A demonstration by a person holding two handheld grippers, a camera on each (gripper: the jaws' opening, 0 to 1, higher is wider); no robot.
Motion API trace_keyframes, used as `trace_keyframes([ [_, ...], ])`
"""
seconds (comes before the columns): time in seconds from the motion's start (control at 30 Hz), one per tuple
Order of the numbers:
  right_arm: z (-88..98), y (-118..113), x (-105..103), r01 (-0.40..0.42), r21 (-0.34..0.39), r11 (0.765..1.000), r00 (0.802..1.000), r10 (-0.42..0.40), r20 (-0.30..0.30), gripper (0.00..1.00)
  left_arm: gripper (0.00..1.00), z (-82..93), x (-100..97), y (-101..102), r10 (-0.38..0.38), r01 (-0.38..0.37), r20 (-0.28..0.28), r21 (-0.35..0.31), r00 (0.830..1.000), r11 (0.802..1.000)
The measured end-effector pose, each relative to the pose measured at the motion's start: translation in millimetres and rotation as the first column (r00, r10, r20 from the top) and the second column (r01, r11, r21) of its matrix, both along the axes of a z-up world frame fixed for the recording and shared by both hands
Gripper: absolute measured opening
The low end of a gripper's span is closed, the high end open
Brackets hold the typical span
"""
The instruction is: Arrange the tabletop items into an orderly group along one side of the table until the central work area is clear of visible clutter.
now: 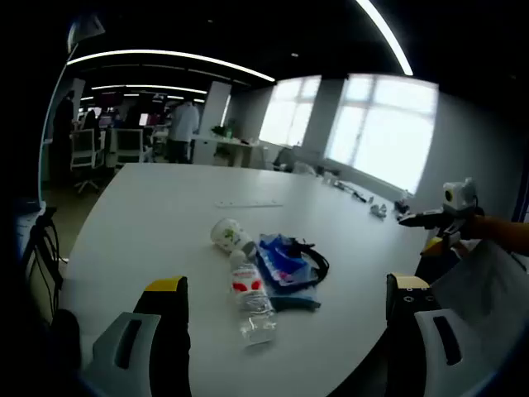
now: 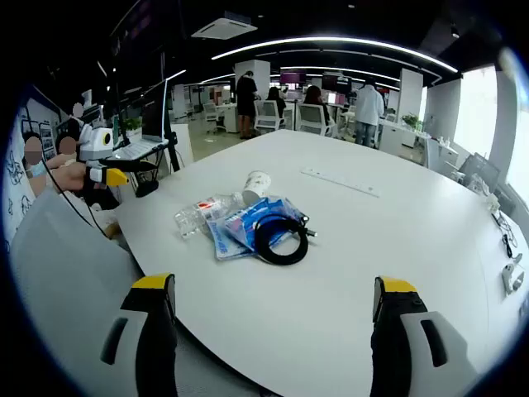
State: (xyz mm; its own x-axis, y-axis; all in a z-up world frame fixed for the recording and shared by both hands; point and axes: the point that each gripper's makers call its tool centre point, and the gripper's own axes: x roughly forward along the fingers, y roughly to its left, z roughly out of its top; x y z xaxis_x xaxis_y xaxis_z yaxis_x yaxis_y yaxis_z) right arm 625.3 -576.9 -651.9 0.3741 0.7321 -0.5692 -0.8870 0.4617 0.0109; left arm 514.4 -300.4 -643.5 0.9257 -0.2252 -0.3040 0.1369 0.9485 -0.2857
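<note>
A small cluster lies near the middle of the white table point(image 1: 165, 207): a paper cup point(image 1: 227, 235) on its side, a clear water bottle point(image 1: 250, 298) with a red label lying flat, a blue packet point(image 1: 283, 263) and a coiled black cable point(image 1: 318, 260) on it. My left gripper point(image 1: 285, 310) is open just short of the bottle. The same cup point(image 2: 255, 184), bottle point(image 2: 198, 215), packet point(image 2: 248, 227) and cable point(image 2: 279, 239) appear in the right gripper view, with my right gripper point(image 2: 273, 310) open and empty before them. Each gripper shows at the other view's edge point(image 1: 438, 219) point(image 2: 107, 169).
A long ruler point(image 2: 340, 183) lies flat farther across the table. Small items point(image 2: 511, 277) sit along the window-side edge. Office chairs point(image 2: 310, 118), desks and standing people point(image 2: 368, 107) fill the room behind. A grey sleeve point(image 2: 66, 273) covers the near left.
</note>
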Motion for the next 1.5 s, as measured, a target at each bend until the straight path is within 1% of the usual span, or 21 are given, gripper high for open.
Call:
trace_keyframes([
  [0.2,-3.4,-2.3,-0.2,0.008,-0.011,1.000,1.000,-0.008,-0.012,0.98,0.97,-0.9,2.3,0.9,0.002,-0.002,0.003,-0.002,1.000,1.000],
  [0.4,-2.7,-4.4,1.0,0.021,-0.004,1.000,1.000,-0.021,-0.019,0.97,0.97,-3.3,2.0,-0.1,-0.001,0.001,-0.003,-0.003,1.000,1.000],
  [0.57,-2.4,-3.1,0.9,0.015,-0.002,1.000,1.000,-0.015,-0.021,0.97,0.97,-2.7,2.5,0.9,0.006,-0.006,0.002,-0.008,1.000,1.000],
  [0.73,-4.6,-2.4,2.4,0.010,-0.005,1.000,1.000,-0.010,-0.023,0.97,0.97,-2.2,1.4,3.1,0.008,-0.008,-0.001,0.001,1.000,1.000],
  [0.93,-0.4,1.4,4.5,0.005,0.018,1.000,1.000,-0.005,-0.018,0.98,0.97,-5.7,-1.1,5.6,0.016,-0.016,-0.015,0.004,1.000,1.000],
  [1.17,1.1,8.4,7.6,-0.016,0.022,1.000,1.000,0.017,-0.014,0.98,0.97,-7.9,-1.2,5.7,0.021,-0.021,-0.024,0.004,1.000,1.000],
  [1.2,0.5,8.9,8.2,-0.018,0.022,1.000,1.000,0.019,-0.014,0.97,0.97,-7.4,-1.1,5.7,0.024,-0.024,-0.023,-0.004,0.999,1.000],
  [1.23,-0.1,8.8,8.9,-0.017,0.019,1.000,1.000,0.017,-0.013,0.96,0.97,-5.0,0.0,5.8,0.034,-0.034,-0.013,-0.029,0.999,0.999],
  [1.3,-1.3,9.3,9.1,-0.018,0.017,1.000,1.000,0.018,-0.016,0.96,0.97,-6.7,-0.2,8.2,0.039,-0.039,-0.018,-0.012,0.999,0.999],
  [1.4,-3.6,10.2,8.8,-0.027,0.014,1.000,0.999,0.027,-0.021,0.96,0.97,-8.0,-0.6,7.7,0.038,-0.039,-0.023,-0.019,0.999,0.999],
  [1.5,-4.5,10.3,8.9,-0.030,0.015,0.999,0.999,0.031,-0.028,0.95,0.97,-13.3,-2.8,7.7,0.029,-0.029,-0.042,0.000,0.999,1.000],
])
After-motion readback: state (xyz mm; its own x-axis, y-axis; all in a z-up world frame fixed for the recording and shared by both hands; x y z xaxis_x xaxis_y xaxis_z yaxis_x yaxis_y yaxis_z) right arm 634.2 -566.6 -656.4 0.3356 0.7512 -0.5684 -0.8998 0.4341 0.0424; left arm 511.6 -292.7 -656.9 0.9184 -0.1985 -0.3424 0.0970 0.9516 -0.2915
